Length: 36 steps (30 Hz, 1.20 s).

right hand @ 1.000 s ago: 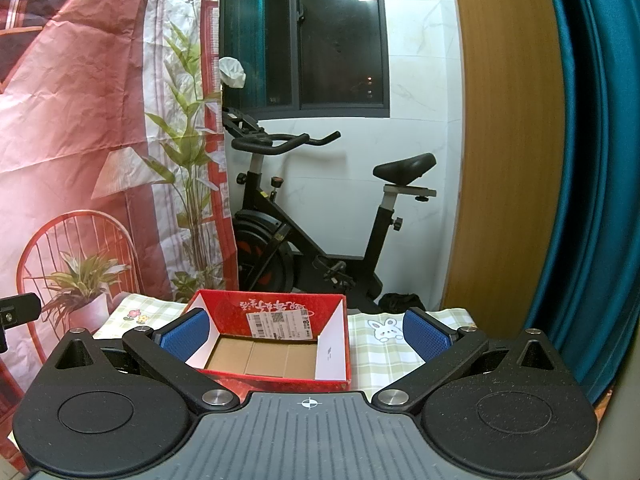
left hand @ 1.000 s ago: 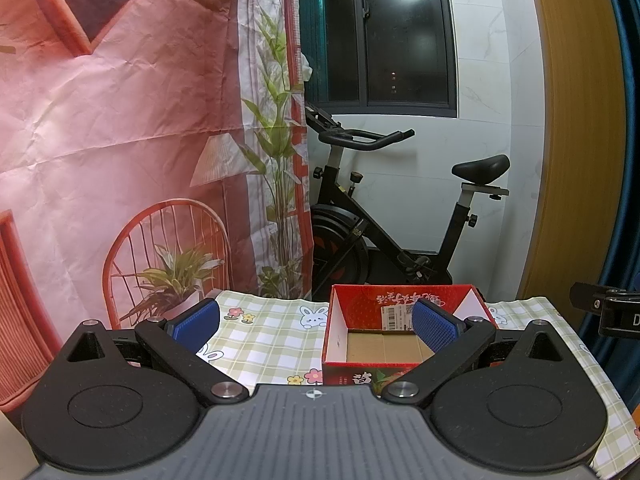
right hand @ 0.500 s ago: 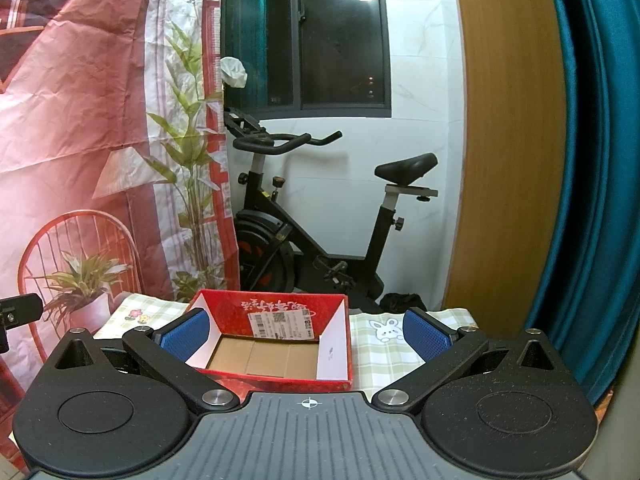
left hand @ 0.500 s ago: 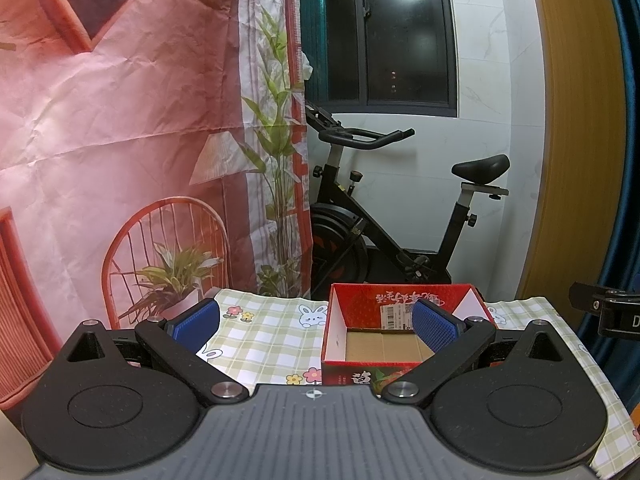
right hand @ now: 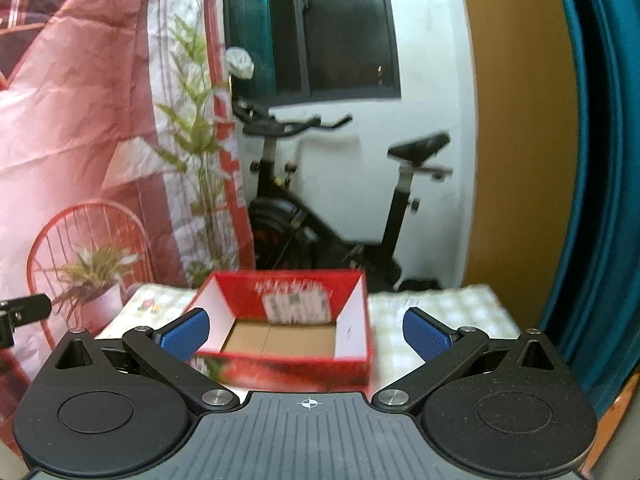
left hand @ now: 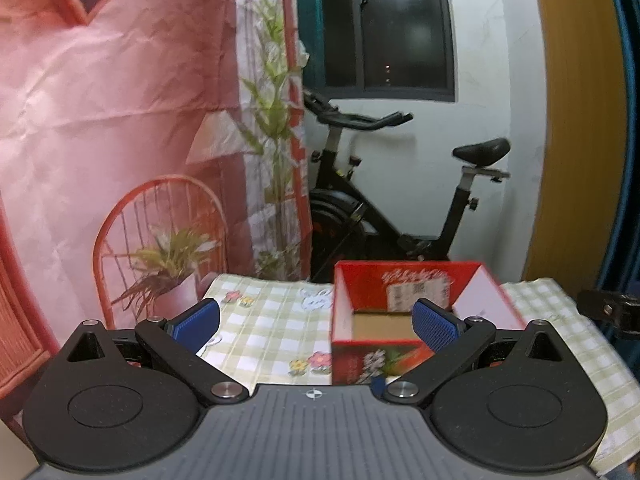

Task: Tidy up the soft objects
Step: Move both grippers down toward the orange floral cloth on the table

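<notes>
Red box (right hand: 280, 344) open-topped; both claws spread above checked cloth (left hand: 272, 320).

- Exercise bike (left hand: 384, 208): black, stands on the floor behind the bench, against the white wall, below the window.
- Window (left hand: 400, 28): dark panes, dark frame; a ceiling light reflects in the glass.
- Printed backdrop (left hand: 100, 100): pink-red, creased, hangs at the left; shows a wire chair (left hand: 160, 216) and a potted plant (left hand: 172, 256).
- Tablecloth (left hand: 264, 320): green-and-white check with flower and rabbit prints, covers the bench.
- Wooden panel (right hand: 516, 120): ochre, upright, right of the wall.
- Curtain (right hand: 600, 160): teal, hangs at the far right.
</notes>
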Available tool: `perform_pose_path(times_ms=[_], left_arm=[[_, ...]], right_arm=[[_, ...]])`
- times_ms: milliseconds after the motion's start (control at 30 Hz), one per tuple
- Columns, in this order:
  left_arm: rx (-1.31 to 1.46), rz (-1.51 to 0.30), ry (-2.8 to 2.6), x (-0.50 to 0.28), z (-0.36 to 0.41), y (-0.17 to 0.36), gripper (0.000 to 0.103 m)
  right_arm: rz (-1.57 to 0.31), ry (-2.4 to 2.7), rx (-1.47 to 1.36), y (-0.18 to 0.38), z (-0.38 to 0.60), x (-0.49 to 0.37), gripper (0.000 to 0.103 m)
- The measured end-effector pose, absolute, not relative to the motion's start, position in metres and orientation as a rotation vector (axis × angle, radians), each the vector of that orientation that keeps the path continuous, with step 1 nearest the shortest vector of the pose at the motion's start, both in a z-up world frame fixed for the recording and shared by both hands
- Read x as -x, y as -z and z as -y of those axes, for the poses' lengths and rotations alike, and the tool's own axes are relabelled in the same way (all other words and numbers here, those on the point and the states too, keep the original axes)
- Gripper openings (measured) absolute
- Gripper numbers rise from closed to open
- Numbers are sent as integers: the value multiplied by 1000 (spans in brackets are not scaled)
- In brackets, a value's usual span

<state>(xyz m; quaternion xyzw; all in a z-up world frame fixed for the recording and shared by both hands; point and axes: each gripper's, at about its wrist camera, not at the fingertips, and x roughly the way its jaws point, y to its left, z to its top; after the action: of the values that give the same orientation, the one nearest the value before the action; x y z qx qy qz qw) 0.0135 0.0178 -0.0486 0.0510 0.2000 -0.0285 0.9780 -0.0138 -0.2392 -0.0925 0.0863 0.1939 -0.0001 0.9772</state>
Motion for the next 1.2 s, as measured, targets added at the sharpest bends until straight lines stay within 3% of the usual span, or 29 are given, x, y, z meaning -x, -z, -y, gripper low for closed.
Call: perform_pose_path(times_ms=[533,800,933,1200], left_arm=[[-67,-724,119,-59,-48,173,103],[-56,-846,175,-57,-47,209,98],[-46,-881,197,-60,-45,216,90],[-11,-912,200,-61,-44,226,88]], right_arm=[[-712,-95,-138,229,204,-26,101],[-825,-139,-147,250,199,-34,93],[-854,-138,-154,256,201,-35,89],[-889,-143,-183,264,203,-38,82]])
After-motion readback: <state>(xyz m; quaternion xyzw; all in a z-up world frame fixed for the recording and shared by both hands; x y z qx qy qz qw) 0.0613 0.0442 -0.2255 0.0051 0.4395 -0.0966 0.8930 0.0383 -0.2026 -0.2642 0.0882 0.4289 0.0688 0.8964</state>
